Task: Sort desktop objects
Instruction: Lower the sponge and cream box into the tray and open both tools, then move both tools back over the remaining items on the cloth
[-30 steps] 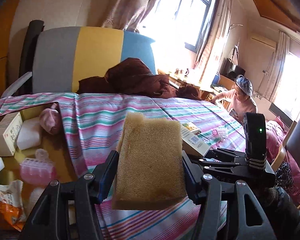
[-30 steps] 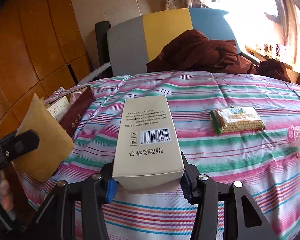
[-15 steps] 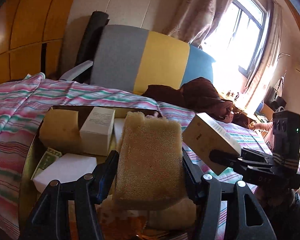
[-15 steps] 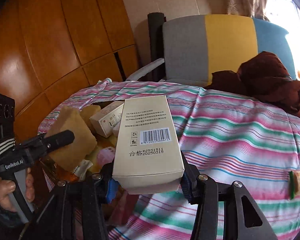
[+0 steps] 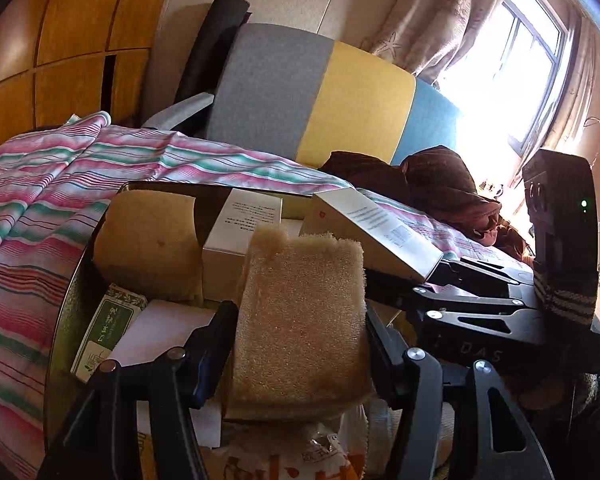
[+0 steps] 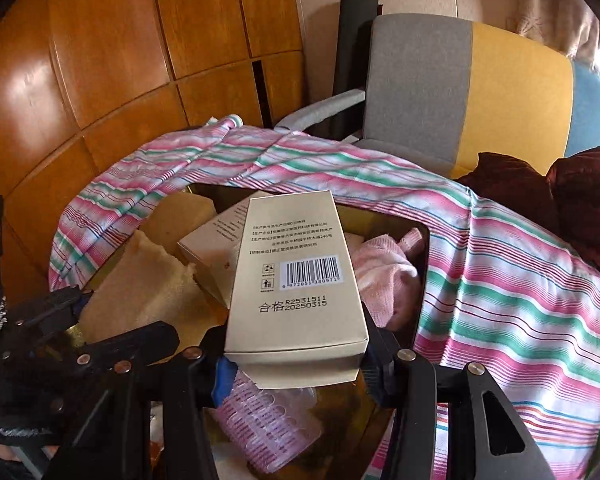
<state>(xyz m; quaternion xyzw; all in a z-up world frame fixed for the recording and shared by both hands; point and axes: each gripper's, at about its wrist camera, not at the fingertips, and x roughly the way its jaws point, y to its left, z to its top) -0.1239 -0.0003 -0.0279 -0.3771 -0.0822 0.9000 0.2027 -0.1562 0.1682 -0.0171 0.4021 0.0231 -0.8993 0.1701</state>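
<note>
My left gripper is shut on a tan sponge, held over a dark storage box on the striped cloth. My right gripper is shut on a beige carton with a barcode, also above the box. In the left wrist view the right gripper reaches in from the right with the carton. In the right wrist view the left gripper holds the sponge at lower left. Inside the box lie another sponge, a white carton, a pink hair roller and a pink cloth.
A green packet and a white block lie in the box, a snack bag at its near end. A grey, yellow and blue chair back stands behind the table, with brown clothing and wooden panels around.
Both grippers have swung left from the open striped tabletop to over the storage box, carrying the sponge and the carton. The box contents now fill the near view.
</note>
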